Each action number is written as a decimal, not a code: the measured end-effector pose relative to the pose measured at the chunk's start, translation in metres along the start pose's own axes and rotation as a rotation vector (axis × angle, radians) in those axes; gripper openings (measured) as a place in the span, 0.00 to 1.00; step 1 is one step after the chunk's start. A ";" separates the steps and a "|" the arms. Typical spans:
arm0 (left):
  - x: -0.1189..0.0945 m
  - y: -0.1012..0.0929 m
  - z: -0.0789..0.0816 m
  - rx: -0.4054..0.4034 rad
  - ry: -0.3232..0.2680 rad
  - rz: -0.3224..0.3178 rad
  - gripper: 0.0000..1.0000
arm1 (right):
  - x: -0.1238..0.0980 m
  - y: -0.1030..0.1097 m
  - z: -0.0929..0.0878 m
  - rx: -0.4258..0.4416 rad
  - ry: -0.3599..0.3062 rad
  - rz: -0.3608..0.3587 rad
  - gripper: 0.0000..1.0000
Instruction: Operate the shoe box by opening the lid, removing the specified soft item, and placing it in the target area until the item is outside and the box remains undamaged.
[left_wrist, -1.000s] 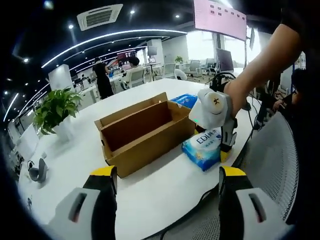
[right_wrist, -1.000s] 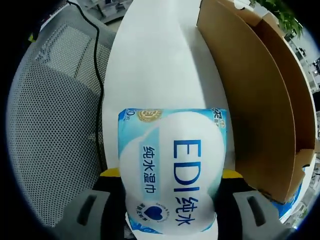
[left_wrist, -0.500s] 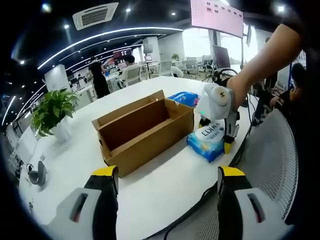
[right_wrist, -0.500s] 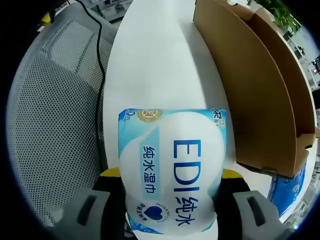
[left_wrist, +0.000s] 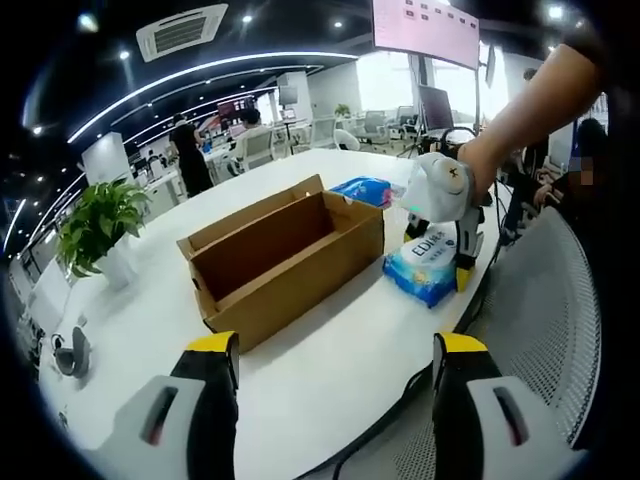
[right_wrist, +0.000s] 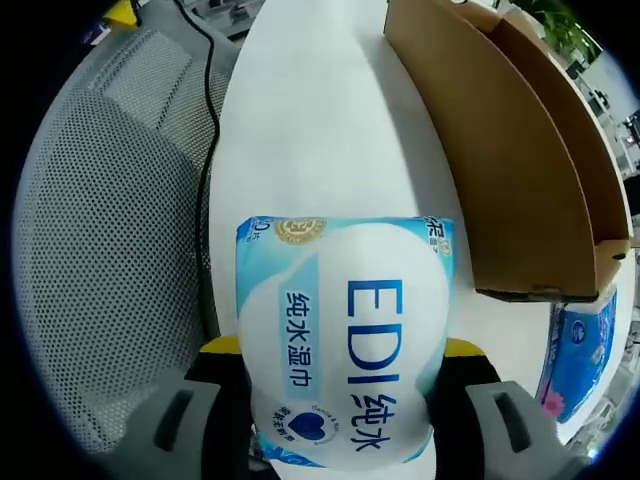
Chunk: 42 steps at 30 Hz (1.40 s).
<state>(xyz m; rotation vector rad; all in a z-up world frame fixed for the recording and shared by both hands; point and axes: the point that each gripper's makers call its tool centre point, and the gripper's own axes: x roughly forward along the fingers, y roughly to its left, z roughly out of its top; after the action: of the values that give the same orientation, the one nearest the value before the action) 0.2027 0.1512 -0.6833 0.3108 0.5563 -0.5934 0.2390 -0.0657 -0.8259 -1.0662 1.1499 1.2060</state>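
Between the jaws of the right tool (right_wrist: 342, 352), the wet wipes pack (right_wrist: 345, 340) sits pinched, its blue and white face with the letters EDI turned toward the camera. Ahead of this tool stretches the white counter (right_wrist: 310, 130), and to the right of it stands the long side wall of the shoe box (right_wrist: 500, 170), brown cardboard, close to the pack but apart from it. Beyond the box's near corner, further right, lies a second blue pack (right_wrist: 580, 345). Left of the tool is the grey mesh of a chair (right_wrist: 100, 250), with a black cable (right_wrist: 208, 110) running along the counter's edge.

In the left gripper view, the left tool (left_wrist: 330, 355) has its yellow-tipped jaws spread wide with nothing between them, held low over the near edge of the counter (left_wrist: 330, 350). Ahead of it stands the shoe box (left_wrist: 285, 255), open at the top. To the right of the box, the right tool (left_wrist: 445, 230), held by a person's hand (left_wrist: 480, 165), grips the wet wipes pack (left_wrist: 425, 270) just beside the box's end, outside it, at the counter; whether it touches the surface I cannot tell. The second blue pack (left_wrist: 365, 188) lies behind the box. A potted plant (left_wrist: 100, 225) stands far left.
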 end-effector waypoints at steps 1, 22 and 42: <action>0.000 0.000 0.000 0.000 -0.002 0.000 0.80 | 0.000 0.000 -0.001 -0.002 0.000 0.000 0.71; 0.004 -0.002 -0.007 -0.017 0.004 -0.028 0.79 | -0.005 0.002 -0.042 0.019 0.019 -0.002 0.71; 0.005 -0.003 -0.017 -0.030 0.022 -0.036 0.76 | -0.008 0.000 -0.069 0.010 0.043 0.001 0.70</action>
<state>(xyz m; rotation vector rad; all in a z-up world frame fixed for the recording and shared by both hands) 0.1971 0.1535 -0.6997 0.2794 0.5922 -0.6170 0.2336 -0.1345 -0.8266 -1.0888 1.1878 1.1819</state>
